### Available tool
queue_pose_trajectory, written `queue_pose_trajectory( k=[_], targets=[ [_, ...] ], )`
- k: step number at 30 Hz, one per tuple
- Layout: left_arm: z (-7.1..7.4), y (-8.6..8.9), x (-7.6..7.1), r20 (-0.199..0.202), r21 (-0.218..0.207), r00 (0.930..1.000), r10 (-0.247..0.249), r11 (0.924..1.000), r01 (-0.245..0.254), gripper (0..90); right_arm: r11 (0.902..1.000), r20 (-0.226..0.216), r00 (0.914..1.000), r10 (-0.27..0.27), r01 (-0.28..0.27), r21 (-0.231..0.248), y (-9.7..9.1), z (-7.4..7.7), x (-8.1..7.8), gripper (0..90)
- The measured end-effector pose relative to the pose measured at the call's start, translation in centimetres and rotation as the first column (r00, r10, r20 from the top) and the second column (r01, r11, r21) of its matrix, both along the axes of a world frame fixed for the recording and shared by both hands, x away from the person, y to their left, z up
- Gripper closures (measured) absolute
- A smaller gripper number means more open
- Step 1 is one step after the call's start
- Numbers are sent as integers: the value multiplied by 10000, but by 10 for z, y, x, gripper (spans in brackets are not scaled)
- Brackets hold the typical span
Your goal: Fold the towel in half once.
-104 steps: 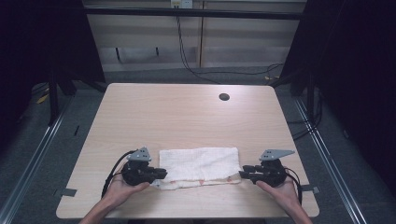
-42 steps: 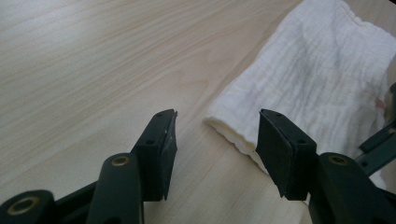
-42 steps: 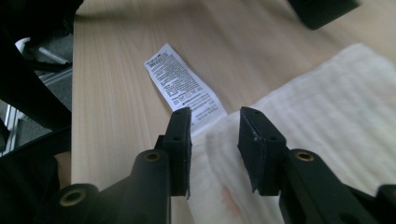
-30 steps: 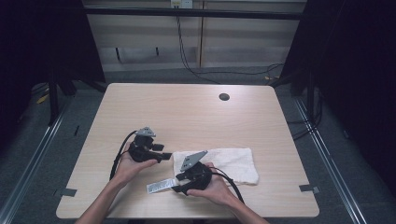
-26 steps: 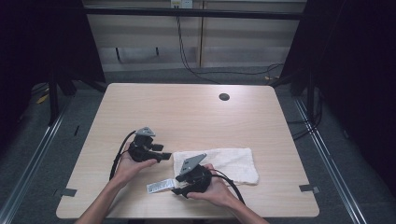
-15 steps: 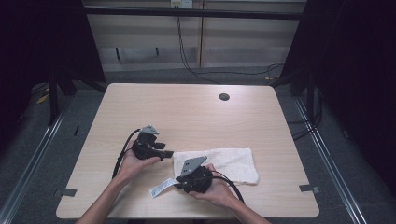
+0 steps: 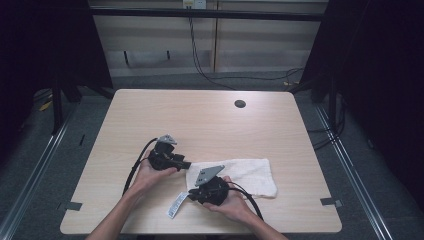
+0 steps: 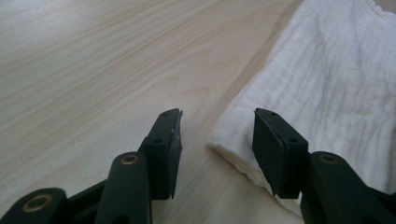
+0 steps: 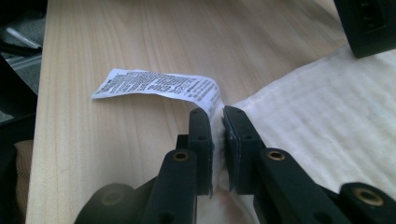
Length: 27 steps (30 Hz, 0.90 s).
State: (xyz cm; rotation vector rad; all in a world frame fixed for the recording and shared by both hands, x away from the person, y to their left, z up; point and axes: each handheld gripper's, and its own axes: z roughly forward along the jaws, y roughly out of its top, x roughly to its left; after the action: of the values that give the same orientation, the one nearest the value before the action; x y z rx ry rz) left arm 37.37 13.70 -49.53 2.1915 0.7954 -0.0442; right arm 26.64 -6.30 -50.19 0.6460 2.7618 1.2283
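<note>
The right gripper (image 9: 217, 114) is clamped on the white towel's (image 7: 250, 175) corner beside its care label (image 9: 159, 86). The left gripper (image 8: 217, 126), jaws half-open and just closing, straddles the neighbouring corner; it should seat deeper before pinching.

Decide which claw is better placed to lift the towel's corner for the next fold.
Right. The right claw is already shut on the towel corner beside its label, while the left claw is open, straddling an edge without gripping.
</note>
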Motion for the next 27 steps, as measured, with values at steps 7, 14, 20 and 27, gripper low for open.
queue_pose_trajectory(
  k=[7,14,20,27],
  targets=[
    [-2,-12,-5,125,284,9991,-400,9988,397,573,10000,-86,10000,-35,35,39,0,0,1,820],
    [-4,-10,-7,226,315,9973,-697,9971,690,717,9996,-546,9983,-210,219,168,0,0,3,819],
    [-7,-5,-7,-125,-143,9965,-829,9965,828,858,9993,-868,9958,-286,306,217,3,1,3,832],
    [-6,0,-5,-382,-429,9969,-690,9968,674,860,9992,-715,9972,-204,228,337,2,7,3,835]
  ],
)
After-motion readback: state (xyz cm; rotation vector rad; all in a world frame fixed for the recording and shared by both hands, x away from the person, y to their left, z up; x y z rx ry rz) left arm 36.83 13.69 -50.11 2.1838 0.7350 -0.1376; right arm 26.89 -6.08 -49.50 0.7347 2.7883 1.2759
